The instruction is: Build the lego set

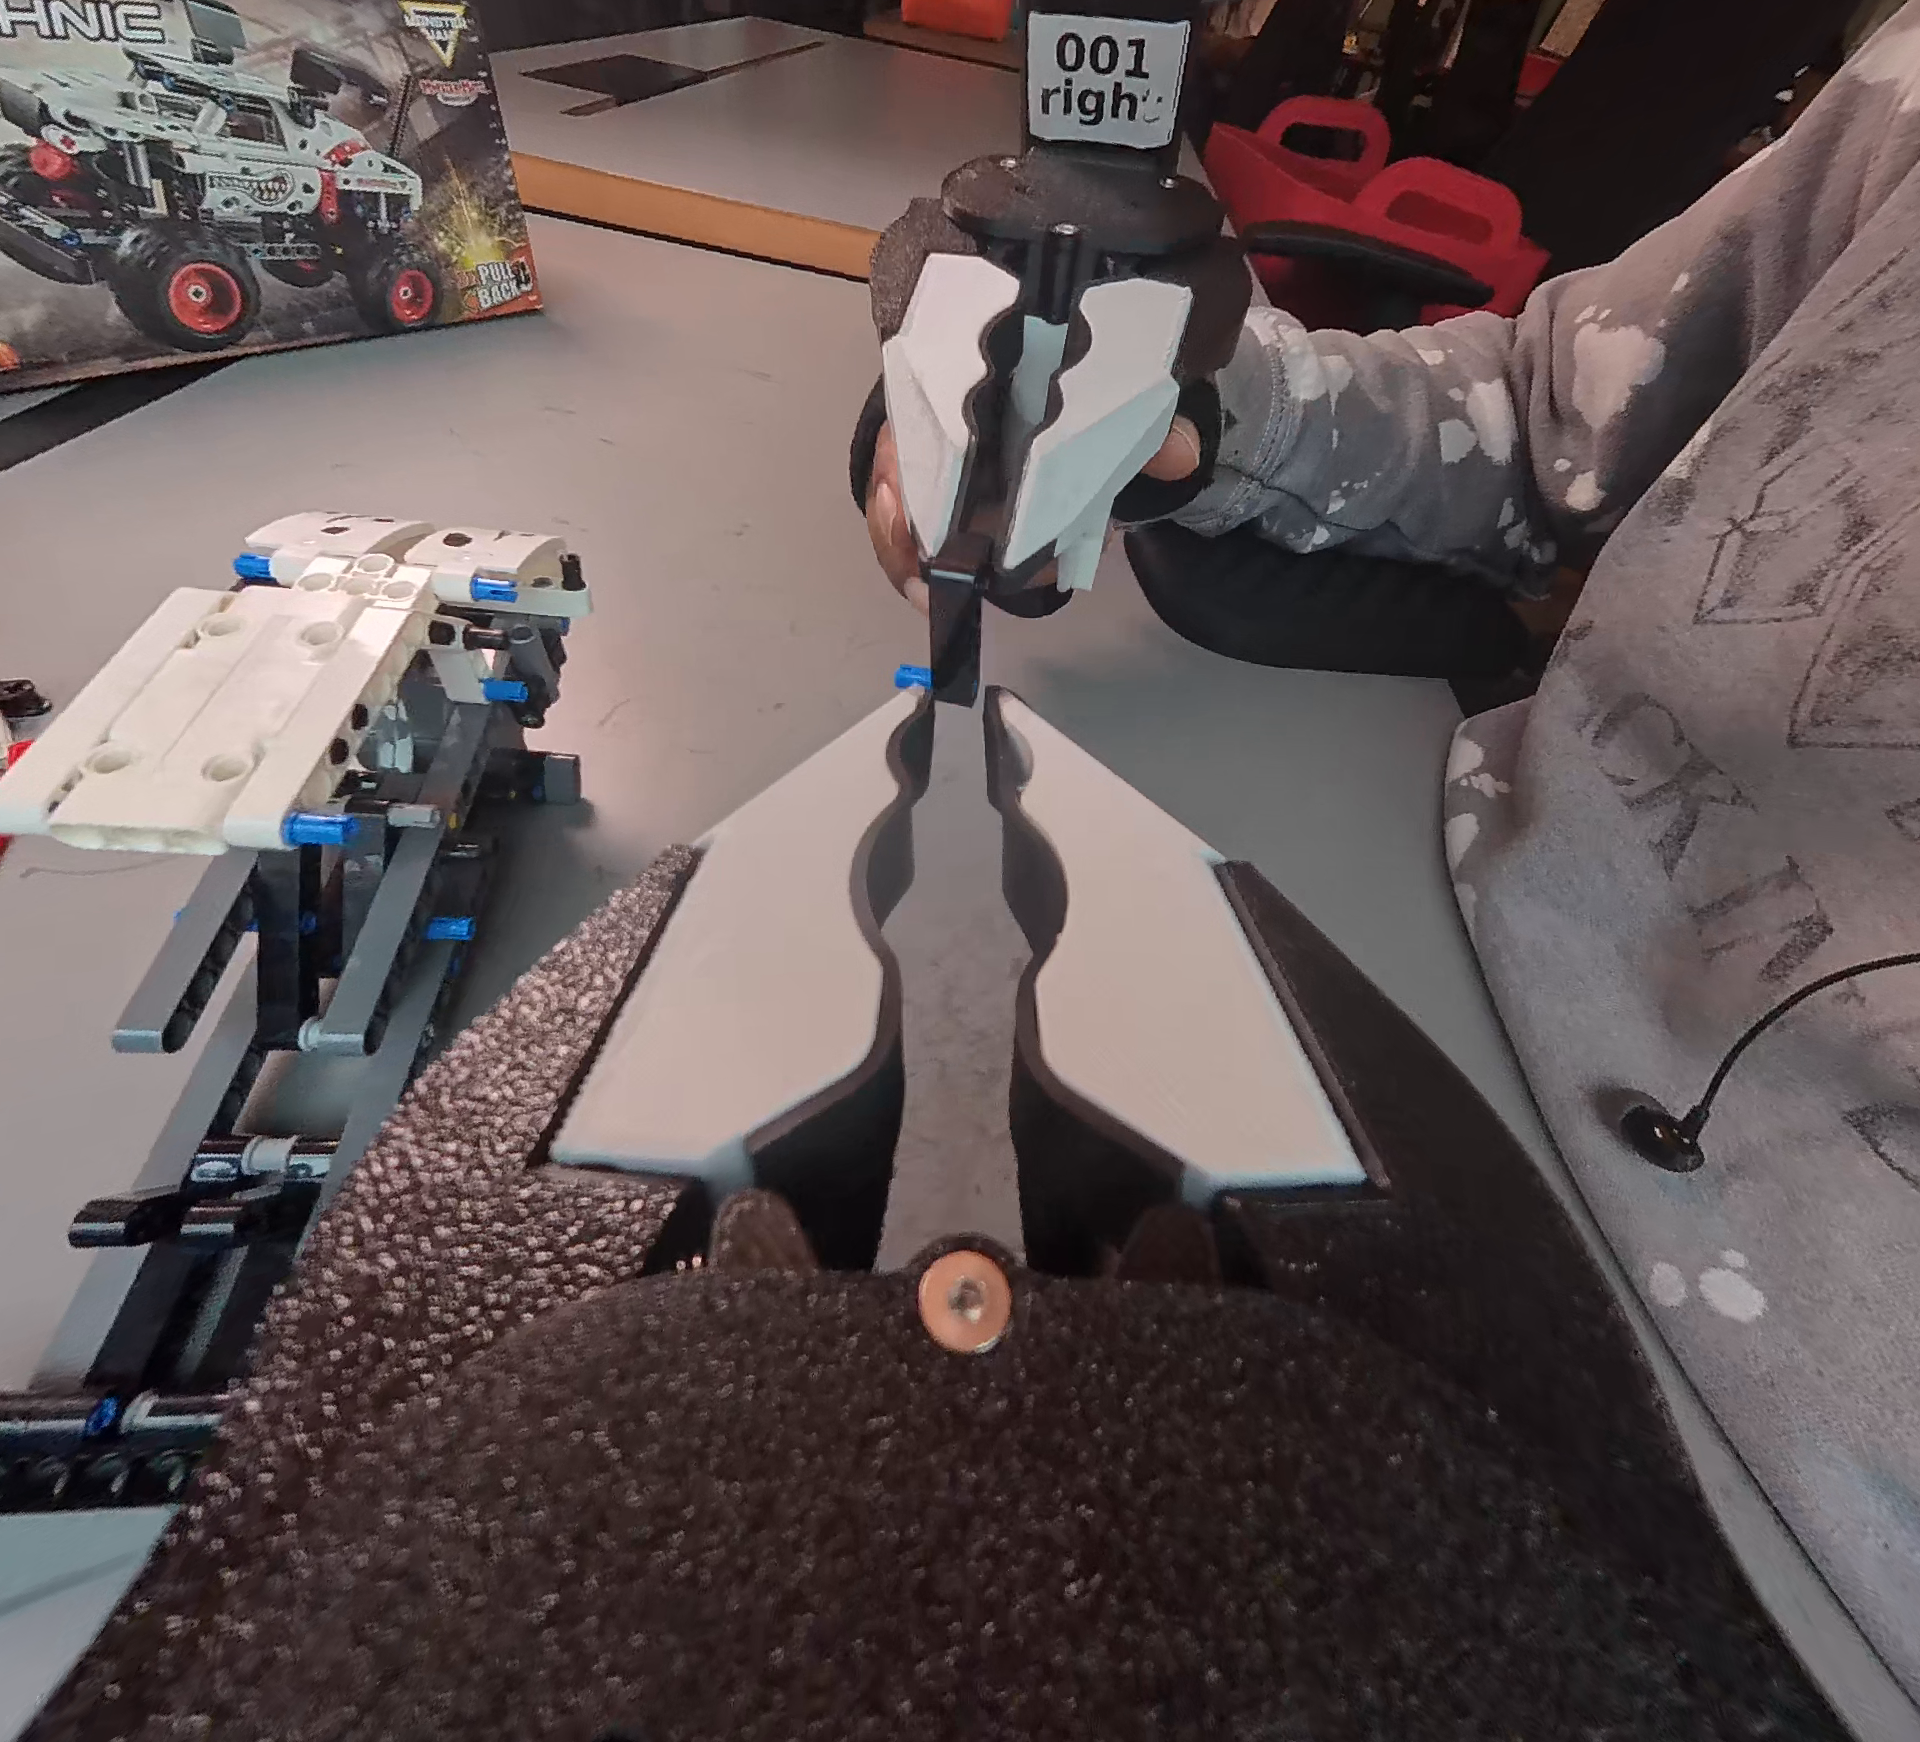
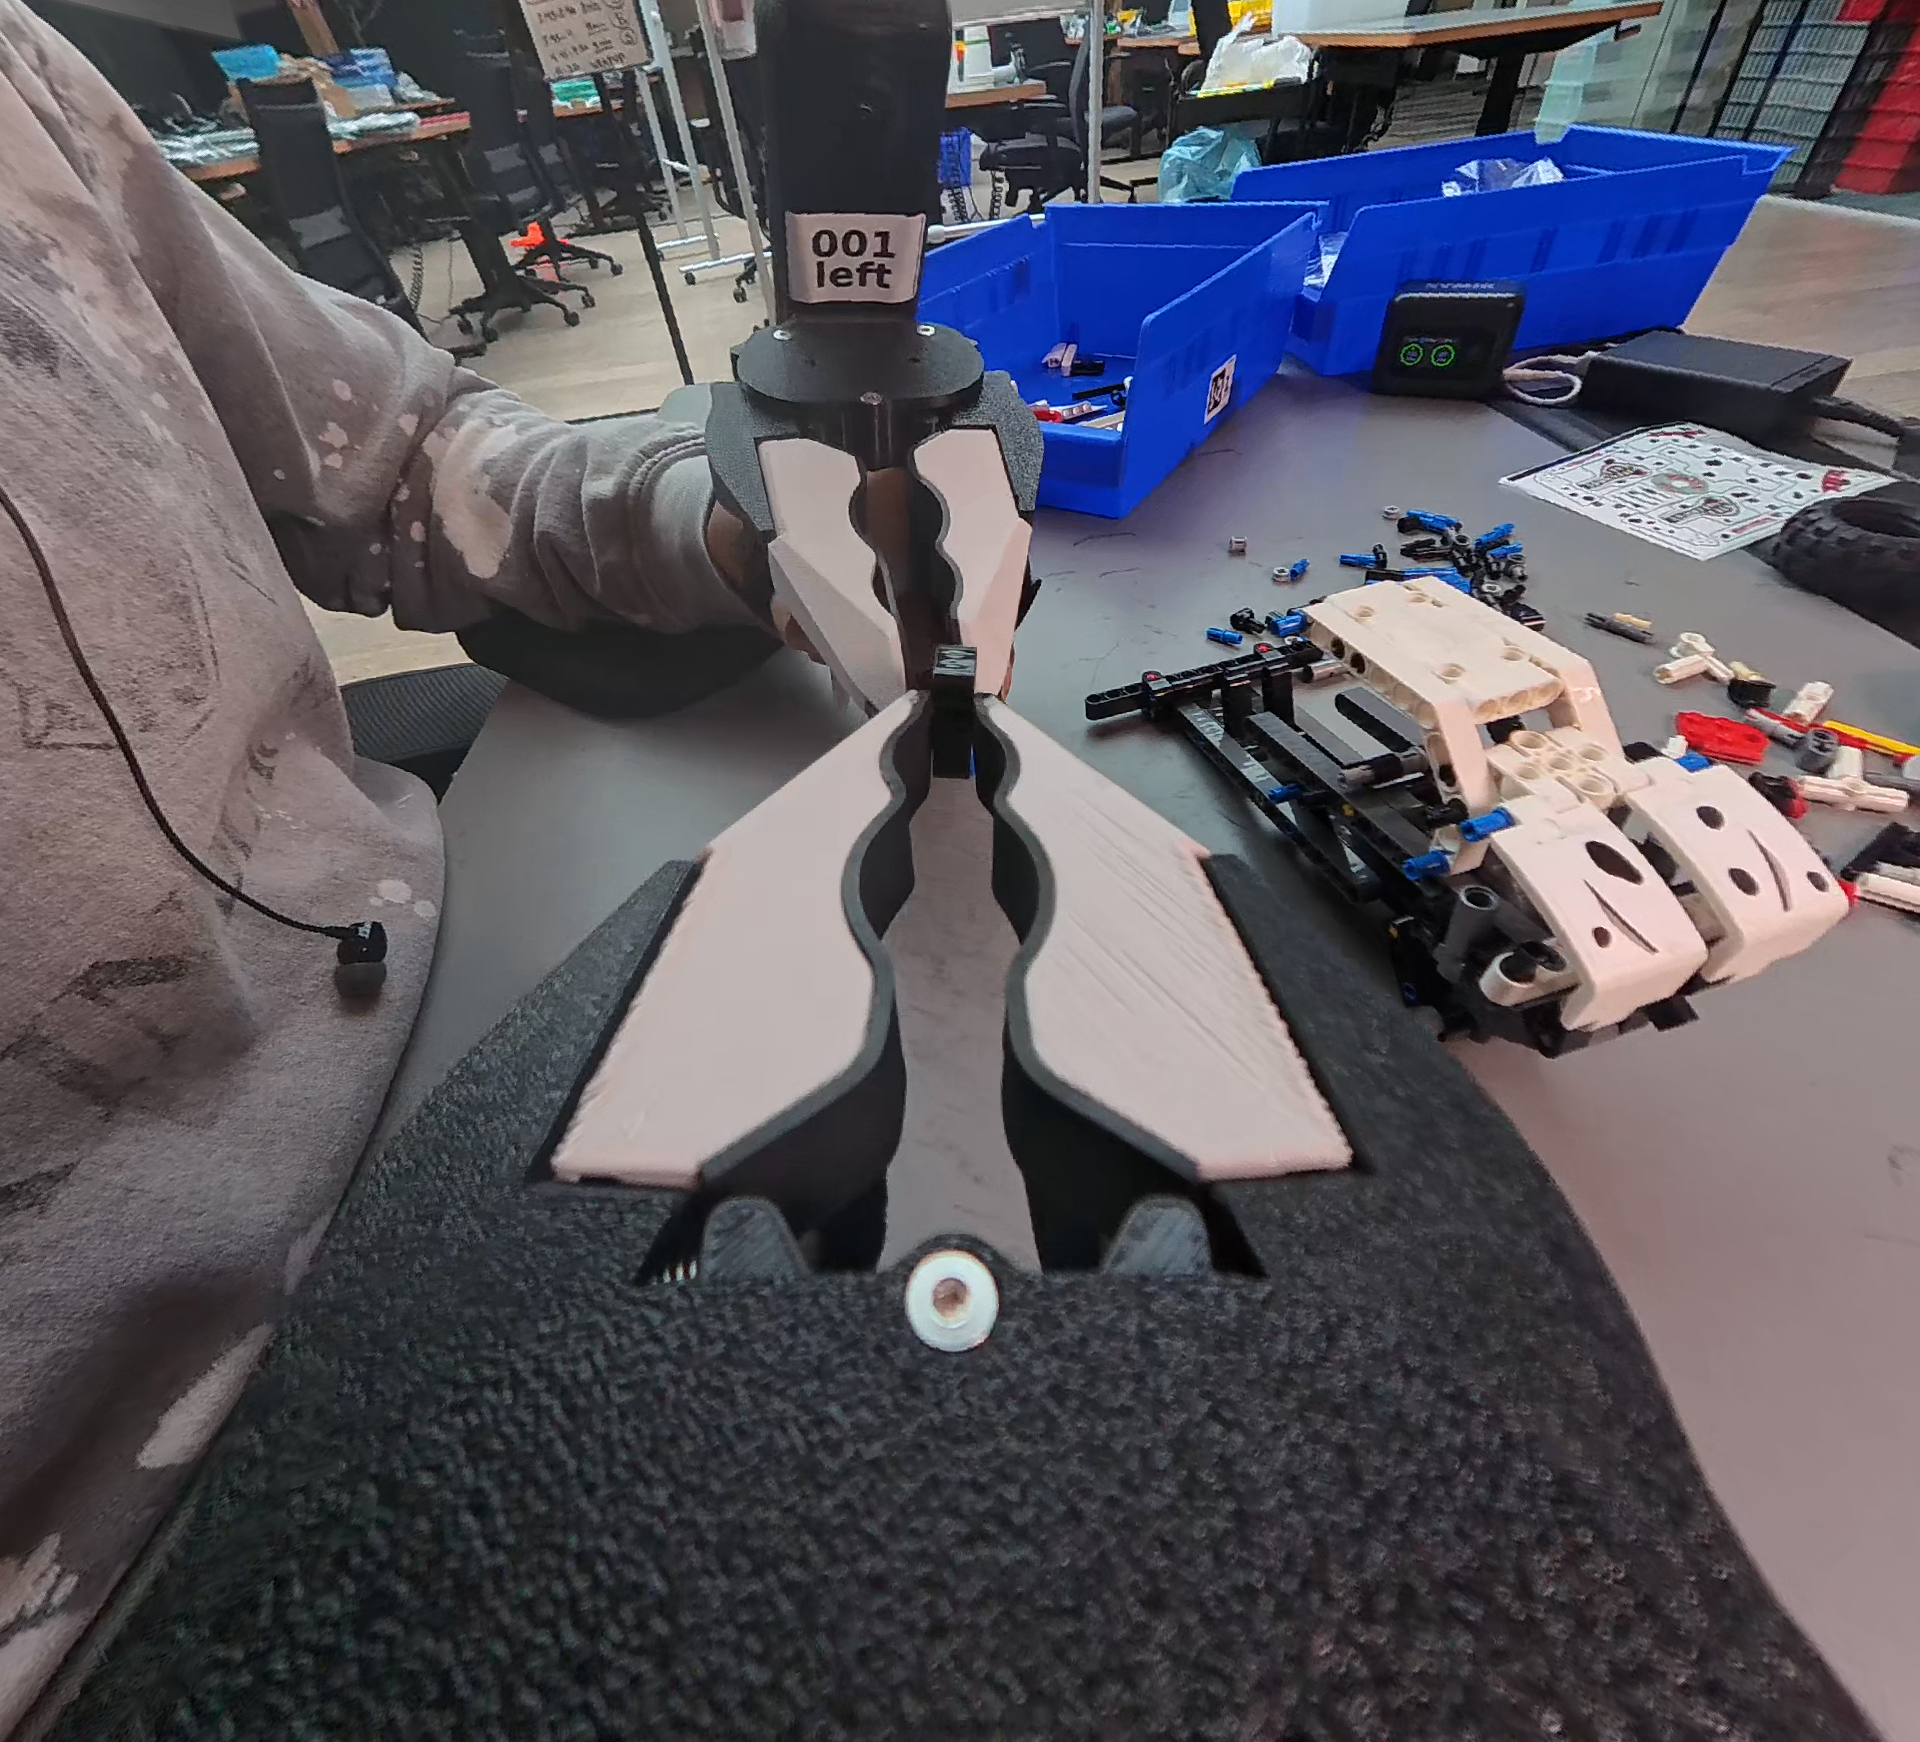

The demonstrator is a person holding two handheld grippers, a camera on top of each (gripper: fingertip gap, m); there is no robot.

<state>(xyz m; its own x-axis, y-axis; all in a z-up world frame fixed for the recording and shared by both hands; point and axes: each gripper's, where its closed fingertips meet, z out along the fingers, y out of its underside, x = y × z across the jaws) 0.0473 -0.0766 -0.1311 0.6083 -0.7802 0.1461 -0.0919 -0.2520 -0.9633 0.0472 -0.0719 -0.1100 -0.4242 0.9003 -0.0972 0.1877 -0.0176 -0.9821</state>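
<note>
Black beam (image 1: 956, 643) pinched by right hand-held gripper (image 1: 961, 565), tip-to-tip with slightly parted, empty left hand-held gripper (image 1: 954, 700).

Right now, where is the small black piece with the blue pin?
The black piece hangs mid-frame in the left wrist view, pinched by the right gripper, just above the left gripper, right of the truck model.

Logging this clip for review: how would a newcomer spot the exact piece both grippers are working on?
Start at the half-built white and black truck on the grey table; beside it the two grippers meet tip to tip. The right gripper pinches a small black beam with a blue pin in its side, the only piece held off the table.
</note>
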